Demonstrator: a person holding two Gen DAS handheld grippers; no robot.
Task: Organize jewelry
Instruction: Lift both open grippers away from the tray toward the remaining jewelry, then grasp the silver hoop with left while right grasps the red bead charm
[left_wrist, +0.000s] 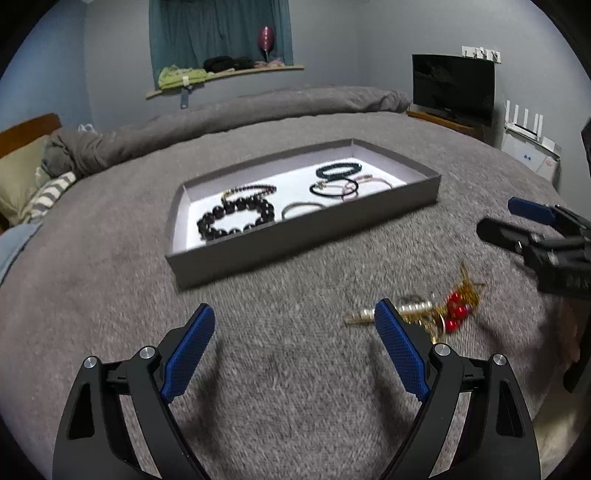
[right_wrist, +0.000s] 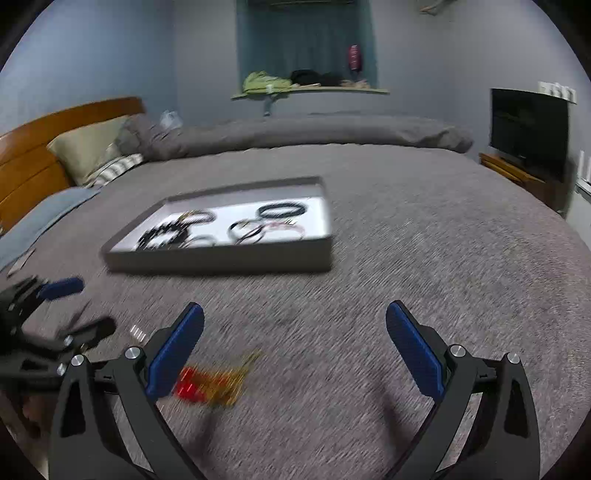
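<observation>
A grey tray (left_wrist: 306, 236) with a white floor lies on the grey bed cover and holds several bracelets, among them a large black bead bracelet (left_wrist: 236, 218). It also shows in the right wrist view (right_wrist: 221, 260). A loose pile of gold and red jewelry (left_wrist: 439, 312) lies on the cover in front of the tray, by my left gripper's right finger; it appears blurred in the right wrist view (right_wrist: 210, 380). My left gripper (left_wrist: 295, 317) is open and empty. My right gripper (right_wrist: 295, 317) is open and empty; it also shows at the right of the left wrist view (left_wrist: 498, 218).
The bed cover (right_wrist: 406, 258) spreads all around the tray. Pillows (right_wrist: 88, 147) and a wooden headboard (right_wrist: 33, 155) are at the left. A rolled duvet (left_wrist: 258, 107) lies behind the tray. A TV (left_wrist: 452, 86) stands at the right.
</observation>
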